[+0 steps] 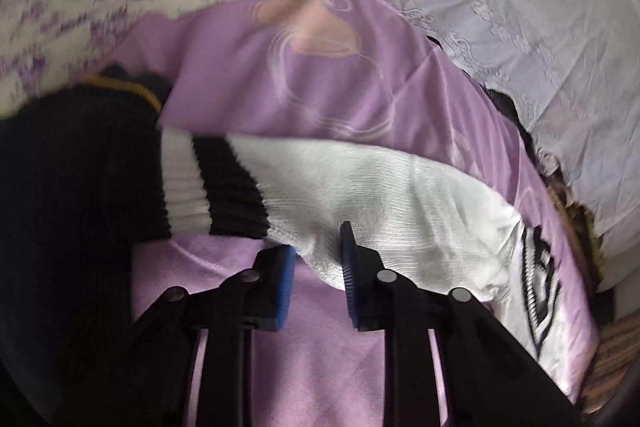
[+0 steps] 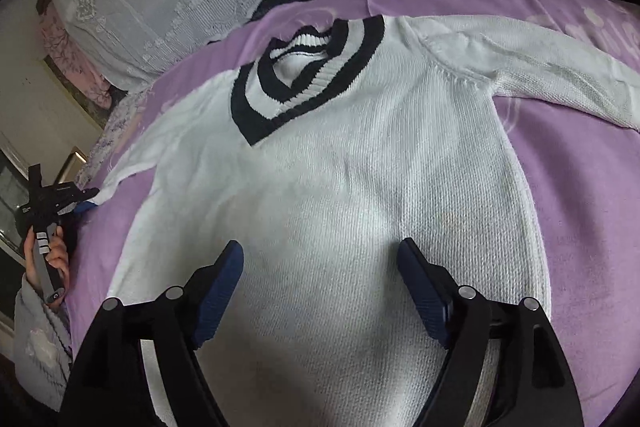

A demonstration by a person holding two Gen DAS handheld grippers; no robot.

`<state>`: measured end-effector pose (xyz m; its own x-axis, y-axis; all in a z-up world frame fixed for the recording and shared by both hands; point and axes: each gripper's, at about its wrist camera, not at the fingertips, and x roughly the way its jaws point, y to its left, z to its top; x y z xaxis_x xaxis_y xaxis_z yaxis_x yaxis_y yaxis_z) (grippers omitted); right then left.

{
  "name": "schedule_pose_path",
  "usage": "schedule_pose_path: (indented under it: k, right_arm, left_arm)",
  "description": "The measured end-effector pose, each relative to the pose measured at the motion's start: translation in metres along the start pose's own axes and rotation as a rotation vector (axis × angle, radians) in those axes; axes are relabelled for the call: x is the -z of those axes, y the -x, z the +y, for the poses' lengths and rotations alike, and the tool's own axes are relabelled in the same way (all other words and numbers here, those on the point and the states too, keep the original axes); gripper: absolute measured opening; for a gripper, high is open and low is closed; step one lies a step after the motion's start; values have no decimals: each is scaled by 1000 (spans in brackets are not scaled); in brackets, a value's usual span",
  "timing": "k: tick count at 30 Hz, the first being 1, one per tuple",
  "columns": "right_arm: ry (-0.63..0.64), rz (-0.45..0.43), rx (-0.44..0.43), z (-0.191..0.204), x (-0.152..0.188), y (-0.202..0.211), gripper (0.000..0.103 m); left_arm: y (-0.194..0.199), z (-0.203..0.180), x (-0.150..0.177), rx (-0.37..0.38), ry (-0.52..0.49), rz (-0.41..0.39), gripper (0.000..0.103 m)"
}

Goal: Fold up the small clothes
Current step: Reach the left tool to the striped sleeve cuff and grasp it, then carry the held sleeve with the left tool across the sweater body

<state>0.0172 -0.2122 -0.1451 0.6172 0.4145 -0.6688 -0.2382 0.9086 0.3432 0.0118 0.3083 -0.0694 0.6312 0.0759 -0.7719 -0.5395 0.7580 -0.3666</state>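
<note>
Where lettering shows (unreadable) | left hand-held gripper [image 1: 318, 259] pinches sweater sleeve [image 1: 360, 187] | right hand-held gripper [image 2: 320, 279] agape, empty

A white knit sweater [image 2: 340, 195] with black-striped V-neck lies flat, front up, sleeves spread, on the purple sheet [image 2: 580, 207].

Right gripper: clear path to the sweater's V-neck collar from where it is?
Probably yes. The right gripper is open over the sweater body, and nothing lies between it and the collar. The left gripper is off at the sleeve.

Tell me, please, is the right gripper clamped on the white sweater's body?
No; the right gripper hangs with its jaws wide apart above the white sweater.
</note>
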Motion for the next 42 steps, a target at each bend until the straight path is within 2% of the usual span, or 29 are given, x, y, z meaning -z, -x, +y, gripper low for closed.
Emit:
schedule_pose_path:
  k: [2, 6, 10, 13, 16, 18, 22, 26, 29, 32, 35, 37, 40, 42]
  right_arm:
    - [-9, 3, -39, 0, -3, 1, 91]
    - [-57, -33, -63, -6, -5, 11, 91]
    - [-91, -91, -50, -20, -10, 41, 91]
    - [-146, -118, -23, -45, -3, 59, 92]
    - [-239, -105, -4, -74, 7, 64, 92]
    - [-290, -97, -33, -87, 9, 62, 92]
    - [-302, -108, -60, -88, 8, 65, 92]
    - [-313, -99, -74, -88, 8, 63, 92]
    - [-326, -97, -85, -91, 8, 64, 92]
    - [-336, -96, -93, -93, 8, 64, 92]
    - [-341, -95, -98, -93, 8, 64, 92]
    - [-344, -94, -99, -94, 8, 64, 92]
    - [-344, -92, -95, -93, 9, 63, 92]
    - [-335, -90, -91, -91, 10, 61, 93]
  left_arm:
    - [12, -24, -1, -39, -97, -35, 20]
    - [34, -79, -1, -65, -270, -99, 20]
    - [41, -118, -1, -57, -363, -121, 20]
    - [44, -142, 2, -47, -416, -129, 19]
    - [45, -170, 7, -37, -469, -129, 18]
    - [44, -183, 12, -35, -493, -128, 10]
    - [41, -201, 19, -1, -498, -91, 6]
    - [46, -224, 30, 12, -544, -118, 5]
    - [46, -240, 37, 42, -570, -103, 5]
    - [42, -240, 43, 56, -555, -54, 9]
    - [39, -208, 56, 49, -468, -46, 36]
    - [40, -177, 66, 44, -393, -46, 38]
    - [30, -134, 89, 68, -282, 26, 38]
    - [19, -120, 102, 73, -245, 66, 38]
